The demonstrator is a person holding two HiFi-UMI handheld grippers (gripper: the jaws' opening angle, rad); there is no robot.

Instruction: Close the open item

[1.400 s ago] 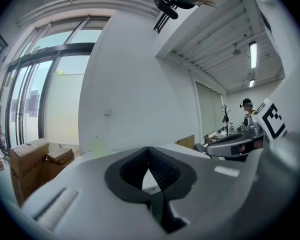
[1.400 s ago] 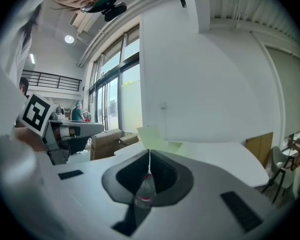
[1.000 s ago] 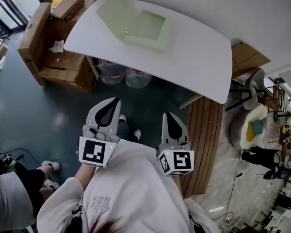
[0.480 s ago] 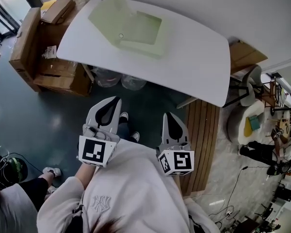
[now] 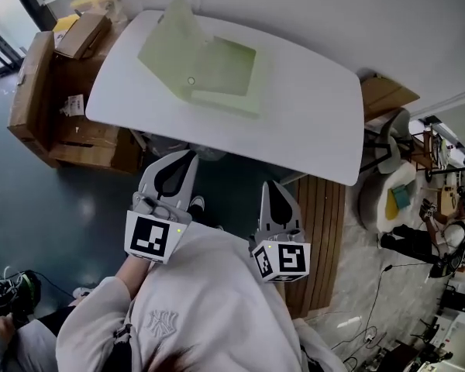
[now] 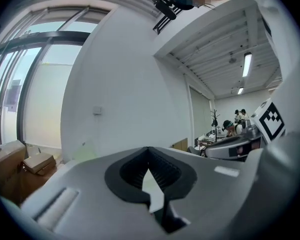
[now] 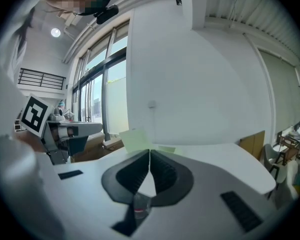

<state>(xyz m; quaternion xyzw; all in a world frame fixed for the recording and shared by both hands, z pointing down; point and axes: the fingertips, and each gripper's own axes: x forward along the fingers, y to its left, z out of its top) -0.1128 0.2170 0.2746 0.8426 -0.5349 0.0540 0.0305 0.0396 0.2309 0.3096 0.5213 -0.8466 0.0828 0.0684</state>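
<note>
Pale green flat box (image 5: 225, 68) w/ lid (image 5: 169, 43) up sits on white table (image 5: 310, 130), untouched; left gripper (image 5: 187, 158) & right gripper (image 5: 270, 186) both pinched together, empty, well short. Closing not begun.

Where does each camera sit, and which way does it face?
Head view: on the person's head, facing steeply down at table and open box; left gripper and right gripper show.
Left gripper view: on that gripper, along its shut fingers toward a wall; right gripper's cube shows.
Right gripper view: on that gripper, along its shut fingers toward table and box; left gripper shows.
Shared: head and right gripper views see the box.
</note>
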